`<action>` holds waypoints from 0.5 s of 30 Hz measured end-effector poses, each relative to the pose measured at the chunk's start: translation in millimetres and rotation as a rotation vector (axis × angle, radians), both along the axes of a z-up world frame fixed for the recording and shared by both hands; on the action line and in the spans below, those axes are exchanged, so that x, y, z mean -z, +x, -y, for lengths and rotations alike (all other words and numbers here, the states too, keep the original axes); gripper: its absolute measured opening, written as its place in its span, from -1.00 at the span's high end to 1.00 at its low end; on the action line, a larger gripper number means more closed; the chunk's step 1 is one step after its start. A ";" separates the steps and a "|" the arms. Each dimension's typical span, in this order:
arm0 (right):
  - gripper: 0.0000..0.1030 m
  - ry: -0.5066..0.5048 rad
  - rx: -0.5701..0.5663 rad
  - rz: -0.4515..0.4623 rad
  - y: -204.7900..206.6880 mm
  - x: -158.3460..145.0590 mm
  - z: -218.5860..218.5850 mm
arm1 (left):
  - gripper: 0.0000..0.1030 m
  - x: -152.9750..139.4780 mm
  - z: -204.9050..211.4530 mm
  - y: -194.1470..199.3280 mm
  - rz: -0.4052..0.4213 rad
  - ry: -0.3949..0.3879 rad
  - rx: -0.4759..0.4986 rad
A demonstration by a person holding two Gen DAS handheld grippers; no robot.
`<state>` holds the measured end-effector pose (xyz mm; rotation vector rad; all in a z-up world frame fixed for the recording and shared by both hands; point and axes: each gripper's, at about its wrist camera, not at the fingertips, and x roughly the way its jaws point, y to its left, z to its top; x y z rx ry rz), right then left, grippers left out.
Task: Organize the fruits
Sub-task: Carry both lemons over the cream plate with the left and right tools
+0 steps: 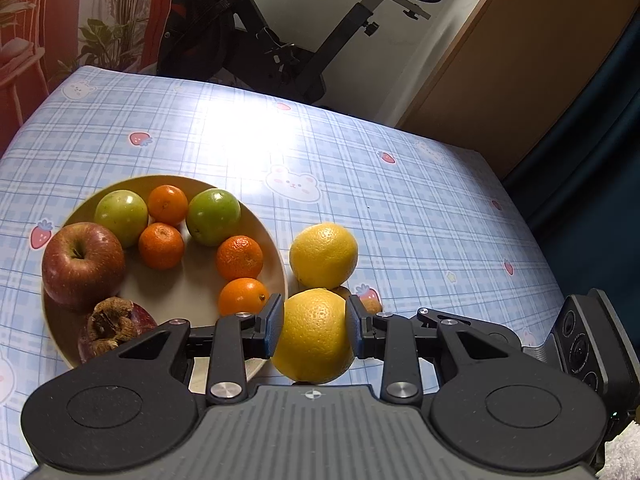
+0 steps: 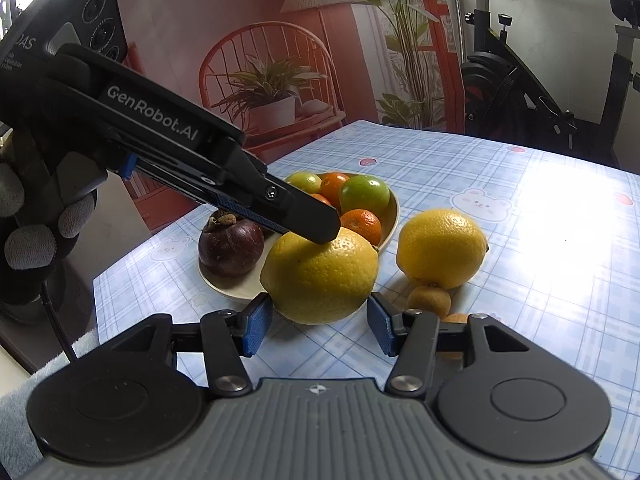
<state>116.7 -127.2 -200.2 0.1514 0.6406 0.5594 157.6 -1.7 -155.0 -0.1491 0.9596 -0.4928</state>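
My left gripper (image 1: 312,324) is shut on a large yellow citrus (image 1: 314,338), just right of a beige plate (image 1: 276,248). The plate holds a red apple (image 1: 82,264), two green fruits (image 1: 214,216), several small oranges (image 1: 240,258) and a mangosteen (image 1: 114,330). A second yellow citrus (image 1: 324,254) lies on the cloth beyond. In the right wrist view my right gripper (image 2: 318,322) is open, its pads on either side of the held citrus (image 2: 320,276) without touching. The left gripper's fingers (image 2: 304,220) press on it from above.
Small brown fruits (image 2: 429,299) lie by the second citrus (image 2: 442,248). The table has a blue plaid cloth (image 1: 400,208). An exercise bike (image 1: 280,28) stands behind the far edge, and a wooden cabinet (image 1: 520,60) at the right.
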 end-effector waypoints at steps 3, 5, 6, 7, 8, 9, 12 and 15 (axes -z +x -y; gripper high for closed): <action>-0.08 -0.003 -0.021 0.000 4.3 -3.6 -7.7 | 0.33 -5.2 -9.4 0.2 -0.004 0.010 -0.010; -0.08 -0.006 -0.035 -0.001 7.3 -4.4 -13.4 | 0.33 -7.1 -15.9 0.9 -0.009 0.016 -0.021; -0.08 -0.008 -0.042 -0.002 9.6 -4.2 -16.9 | 0.33 -7.9 -18.2 0.9 -0.008 0.023 -0.026; -0.08 -0.009 -0.050 -0.003 11.8 -4.1 -20.5 | 0.33 -9.0 -21.2 0.8 -0.006 0.029 -0.031; -0.08 -0.013 -0.057 -0.005 13.9 -3.8 -24.2 | 0.33 -9.3 -23.3 0.5 -0.006 0.034 -0.036; -0.08 -0.019 -0.066 -0.006 15.5 -3.2 -27.7 | 0.33 -9.5 -26.0 0.3 -0.006 0.039 -0.045; -0.07 -0.039 -0.089 -0.010 20.0 -1.6 -37.6 | 0.33 -7.1 -32.4 0.3 -0.012 0.046 -0.063; -0.07 -0.052 -0.107 -0.014 24.1 0.6 -42.2 | 0.33 -4.7 -37.7 1.3 -0.018 0.046 -0.073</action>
